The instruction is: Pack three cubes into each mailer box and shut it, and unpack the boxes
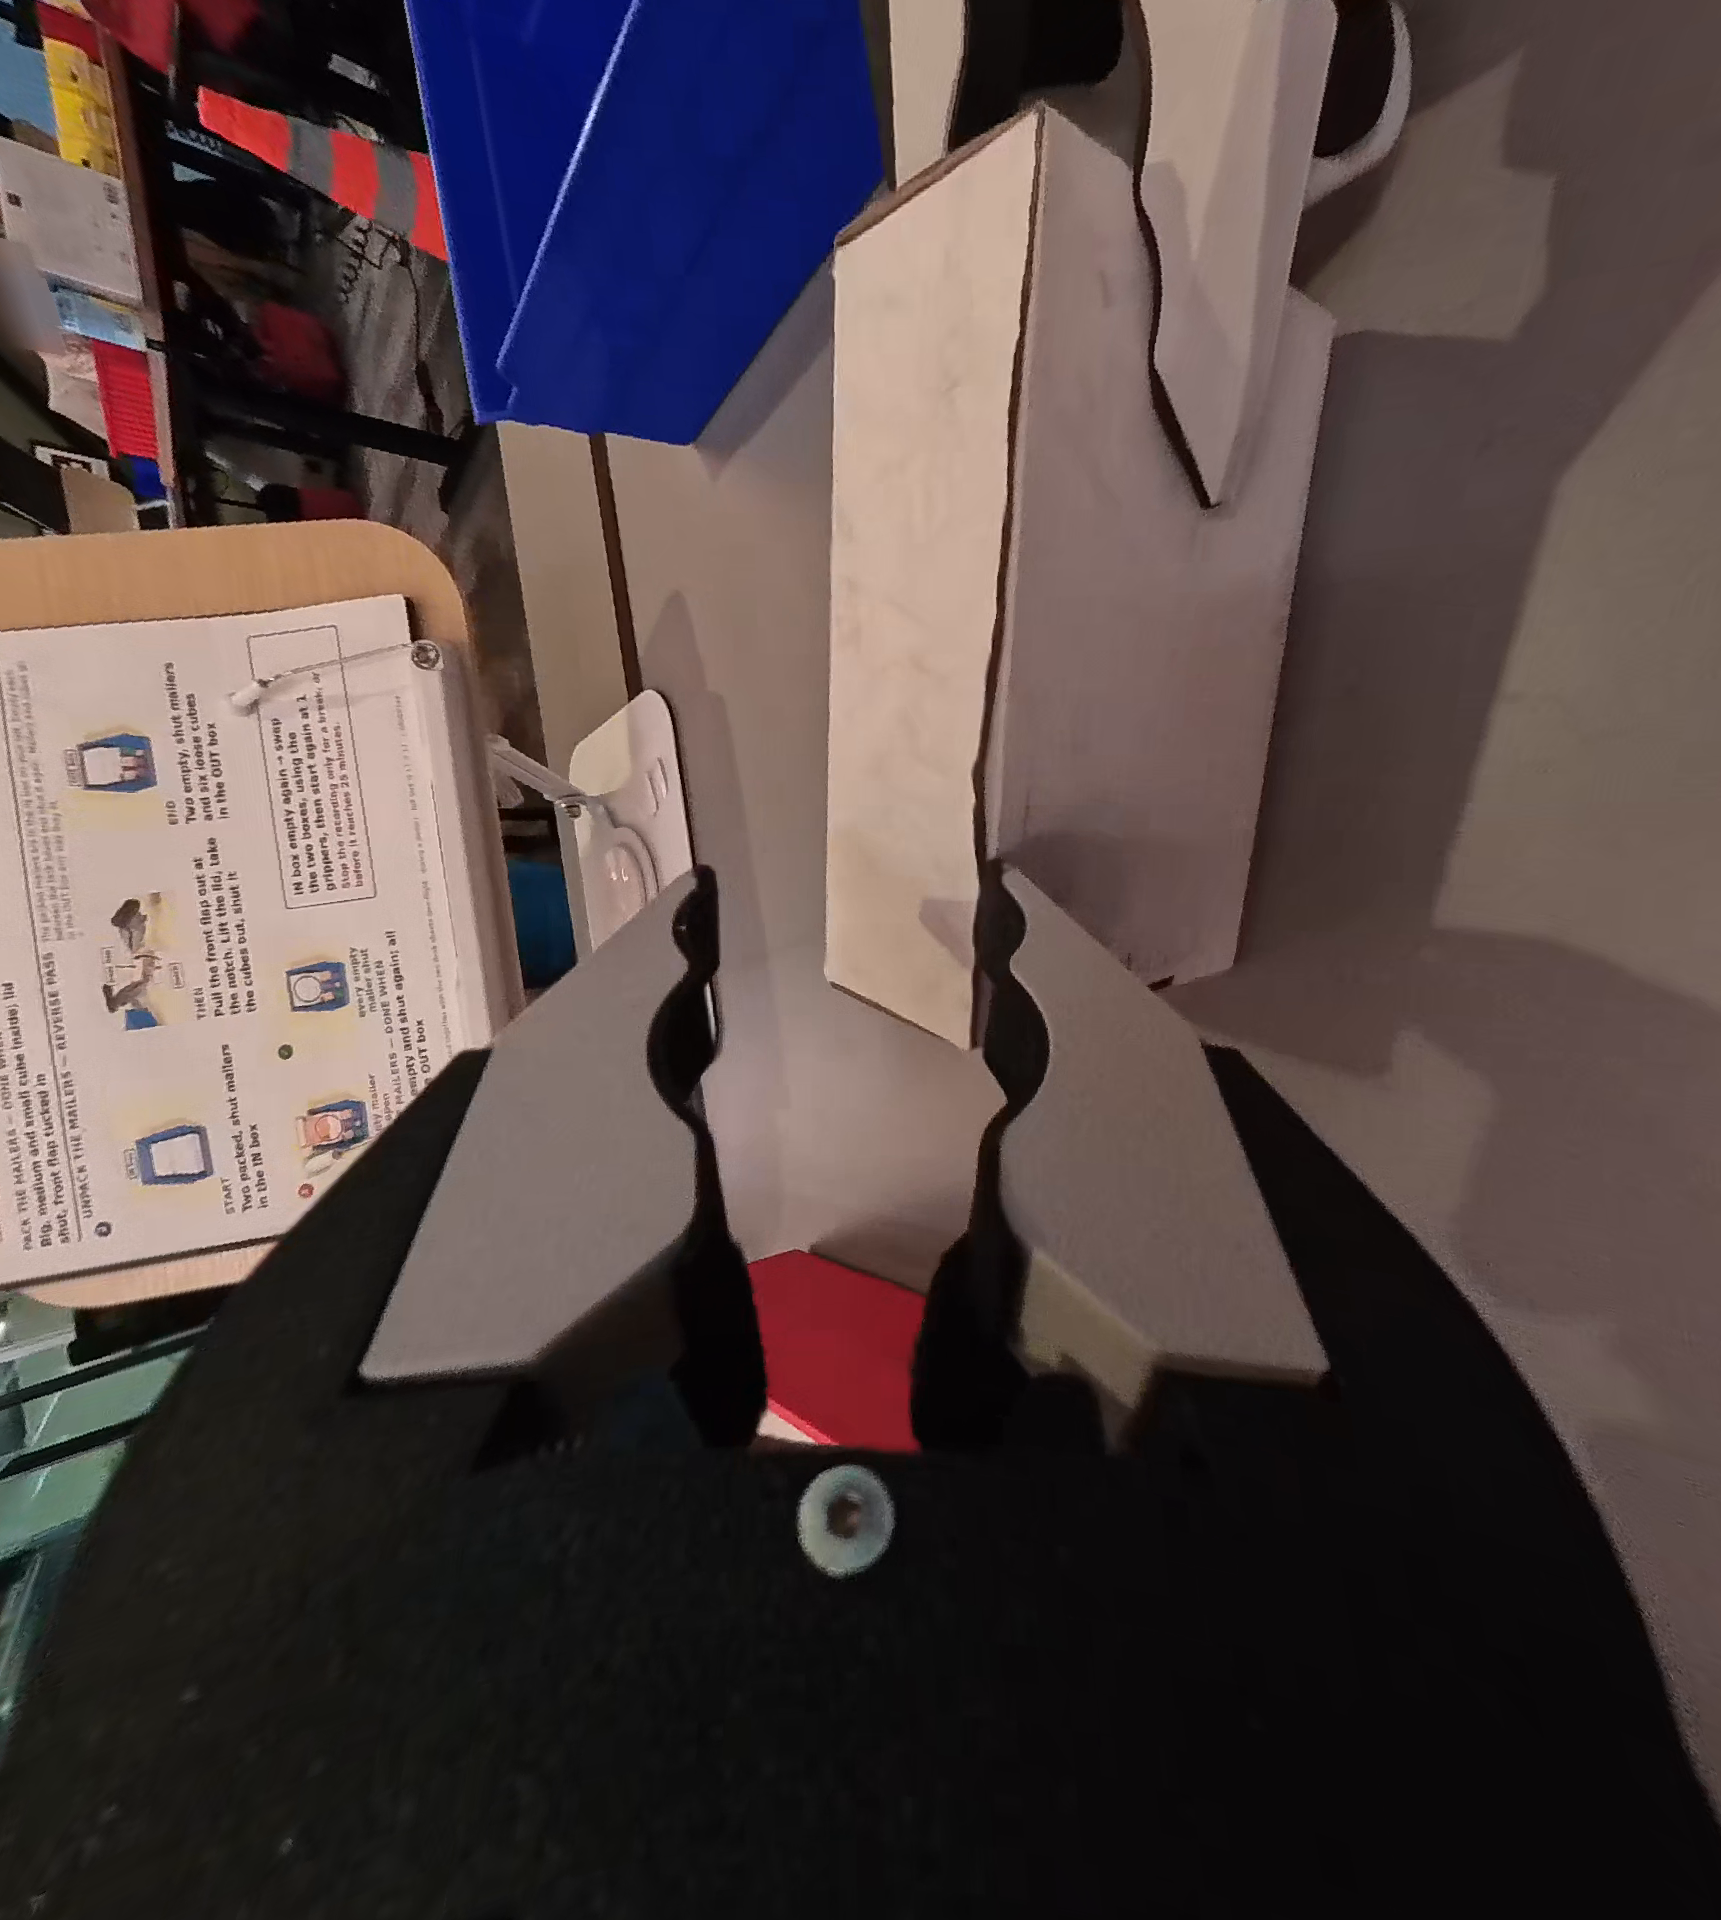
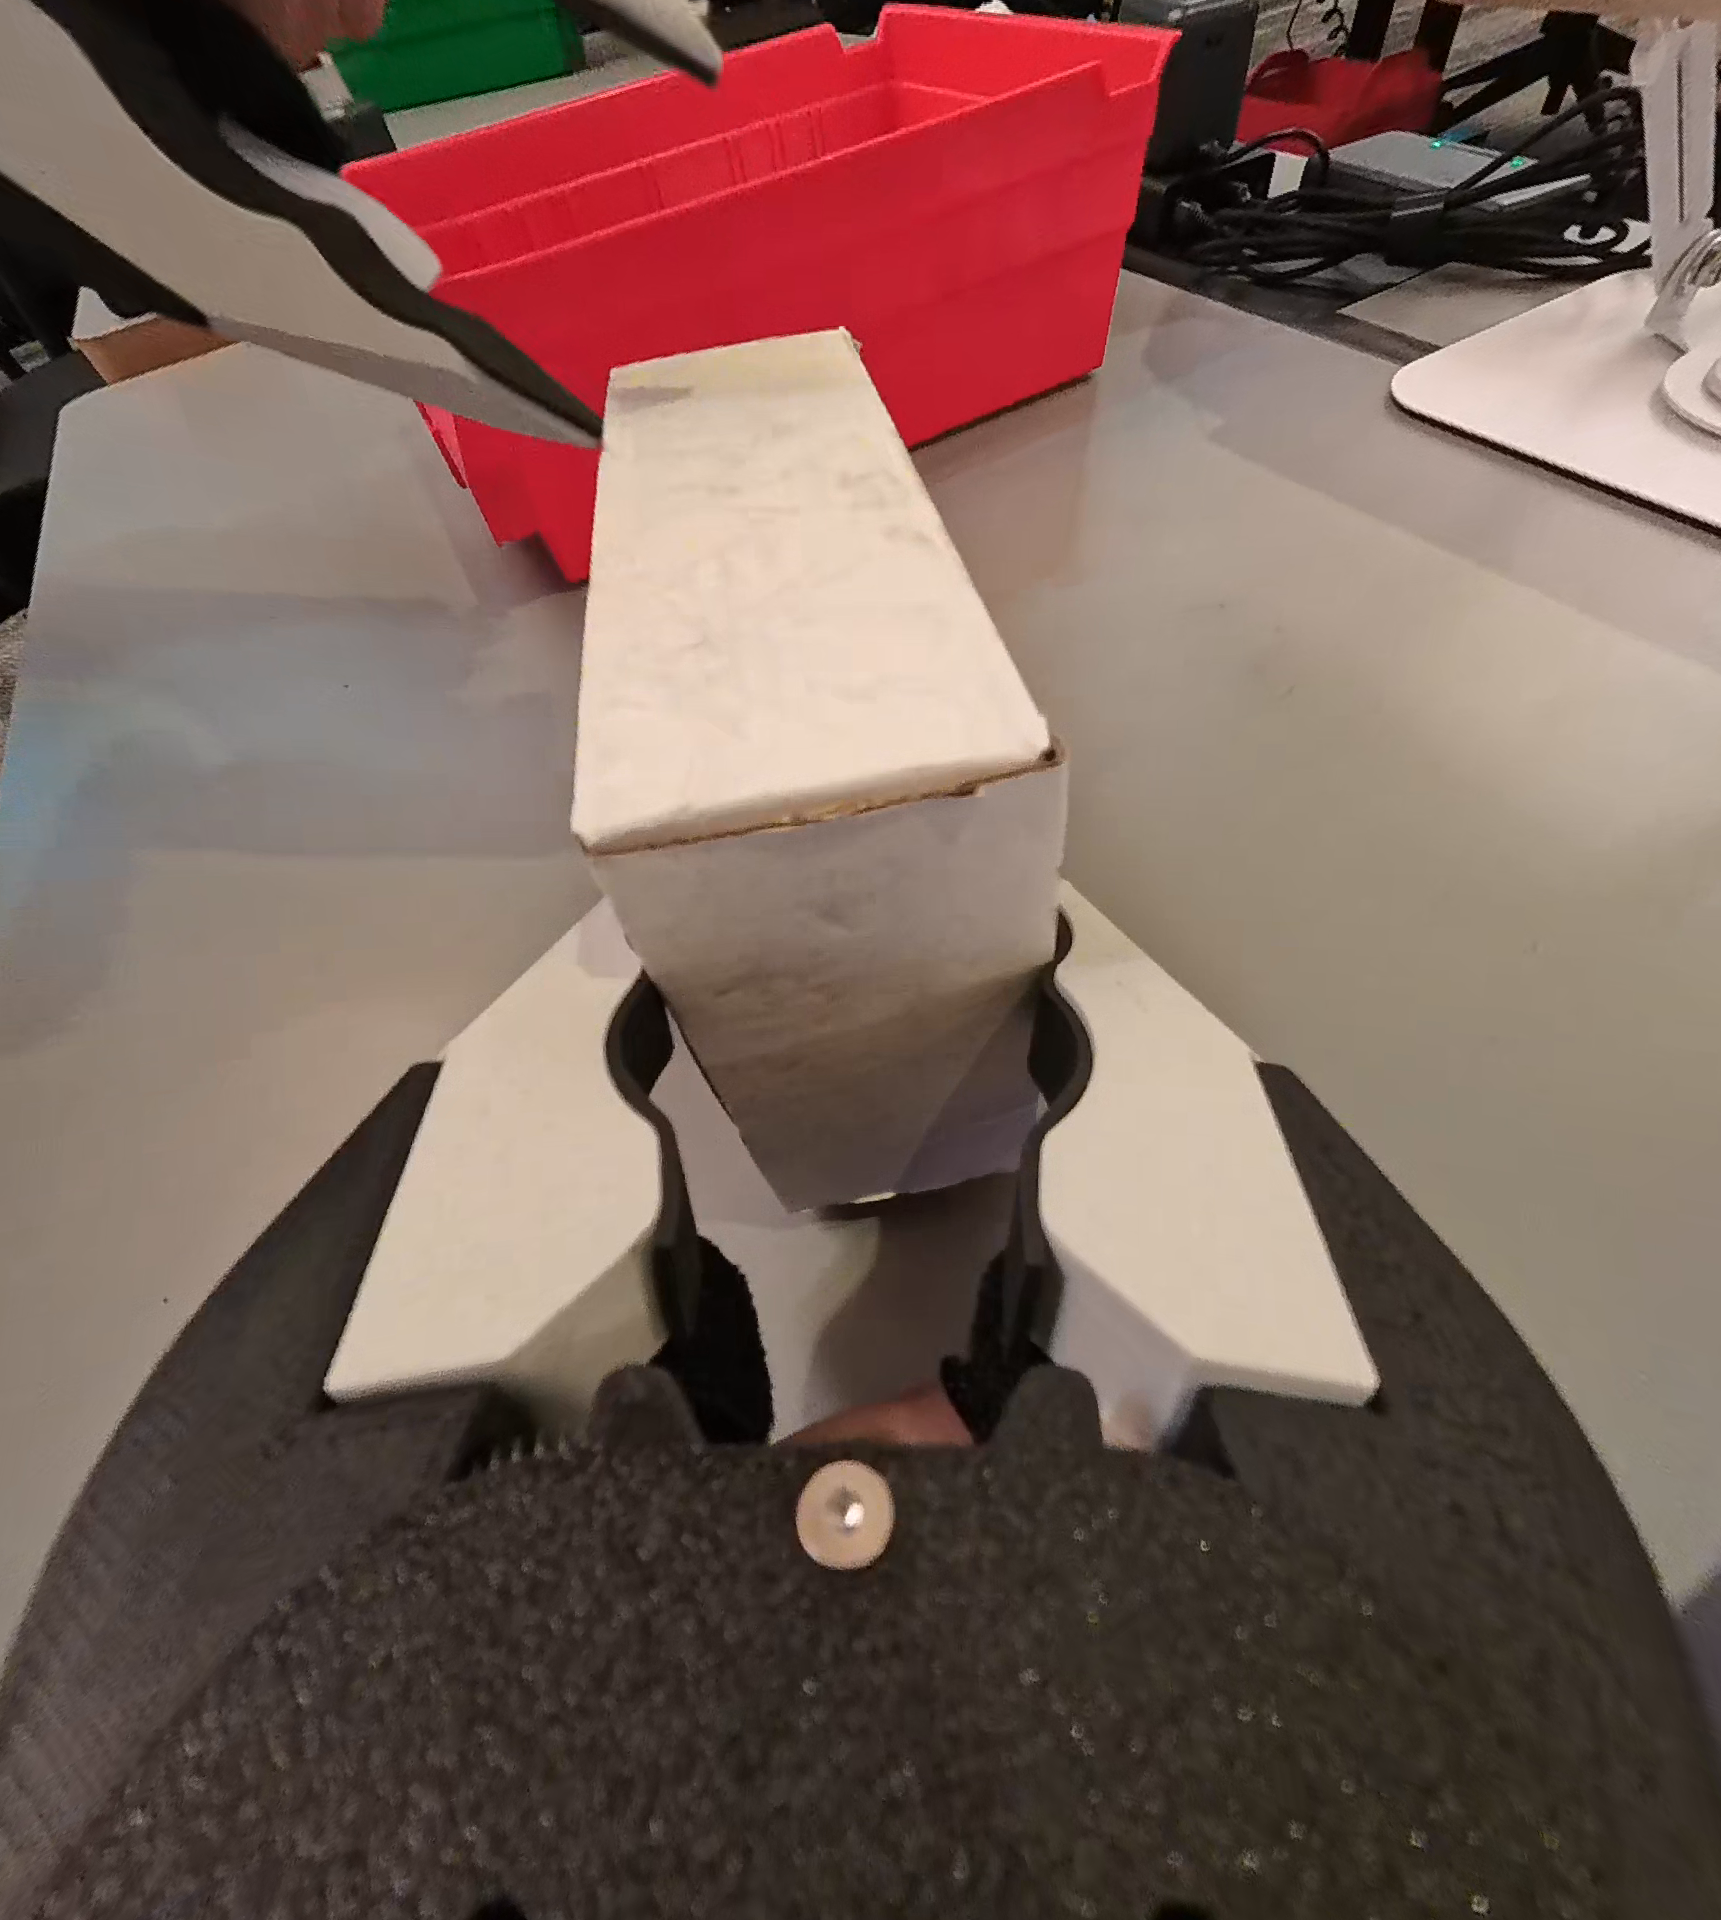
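My right tool (image 2: 851,1049) clamps the near end of the white mailer box (image 2: 783,623), lifting it off the desk (image 2: 1355,831) before the red bin (image 2: 835,260); my left tool (image 1: 845,997), spread and empty, touches its far corner to steady it.

- Left wrist view: my left tool's camera, rolled sideways, close on the white box (image 1: 1064,582), blue bin (image 1: 669,208) beyond.
- Right wrist view: low over the table (image 2: 1355,831), facing the red bin (image 2: 835,239).
- Shared: the box (image 2: 794,644) and my left tongs (image 2: 482,343).
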`<state>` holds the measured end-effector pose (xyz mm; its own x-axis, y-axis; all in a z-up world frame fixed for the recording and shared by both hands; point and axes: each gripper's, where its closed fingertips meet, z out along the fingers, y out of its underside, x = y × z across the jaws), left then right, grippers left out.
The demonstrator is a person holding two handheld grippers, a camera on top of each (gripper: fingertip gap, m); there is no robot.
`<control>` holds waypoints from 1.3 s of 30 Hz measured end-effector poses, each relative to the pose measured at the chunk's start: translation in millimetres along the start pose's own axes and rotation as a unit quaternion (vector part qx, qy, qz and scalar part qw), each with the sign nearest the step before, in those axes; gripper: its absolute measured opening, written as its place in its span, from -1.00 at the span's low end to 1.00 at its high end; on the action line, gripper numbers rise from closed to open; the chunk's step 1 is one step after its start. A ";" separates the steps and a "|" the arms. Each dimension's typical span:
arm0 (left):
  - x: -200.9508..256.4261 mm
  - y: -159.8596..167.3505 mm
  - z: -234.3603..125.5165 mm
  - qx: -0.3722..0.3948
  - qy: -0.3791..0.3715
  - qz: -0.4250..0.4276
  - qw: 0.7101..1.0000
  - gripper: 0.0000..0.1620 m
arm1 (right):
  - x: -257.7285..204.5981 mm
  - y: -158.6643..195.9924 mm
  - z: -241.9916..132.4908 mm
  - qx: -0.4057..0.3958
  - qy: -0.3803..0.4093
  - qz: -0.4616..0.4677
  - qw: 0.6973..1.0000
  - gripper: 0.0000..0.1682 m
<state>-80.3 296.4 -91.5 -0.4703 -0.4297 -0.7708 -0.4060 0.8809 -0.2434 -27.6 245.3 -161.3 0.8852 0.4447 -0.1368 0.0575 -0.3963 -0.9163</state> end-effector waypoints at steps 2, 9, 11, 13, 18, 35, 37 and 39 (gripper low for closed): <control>-0.7 0.5 -0.2 0.000 -0.005 -0.003 1.000 -0.40 | -0.2 0.5 0.0 0.000 0.000 -0.002 1.000 -0.19; -2.0 -1.0 3.7 -0.001 -0.007 -0.011 1.000 -0.34 | -0.3 -1.1 -0.1 0.001 0.001 0.000 1.000 -0.19; -3.1 -2.6 4.9 0.000 -0.012 -0.011 1.000 -0.33 | 0.7 -2.0 -2.0 0.003 0.004 -0.005 1.000 -0.19; -2.5 -4.2 5.5 0.001 -0.017 -0.003 1.000 -0.30 | 1.5 -1.9 -3.6 0.001 0.009 -0.017 1.000 -0.19; -7.0 -8.5 2.5 0.012 -0.033 0.001 0.999 -0.34 | 1.2 -1.3 -6.0 -0.003 0.005 -0.012 1.000 -0.19; -5.5 -8.1 7.0 0.006 -0.013 -0.016 1.000 -0.34 | 1.8 1.5 -4.3 -0.015 0.010 -0.019 1.000 -0.19; -6.3 -8.2 6.9 0.007 -0.016 -0.017 1.000 -0.30 | 1.5 1.5 -4.5 -0.017 0.013 -0.020 1.000 -0.20; -7.6 -8.8 6.3 0.009 -0.021 -0.018 1.000 -0.27 | 1.0 1.3 -5.2 -0.015 0.016 -0.027 0.999 -0.20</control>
<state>-68.2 293.1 -87.2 -0.4227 -0.4525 -0.7852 -0.4076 0.8688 -0.2812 -24.2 241.0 -160.7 0.8945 0.4410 -0.0742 0.1198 -0.3962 -0.9103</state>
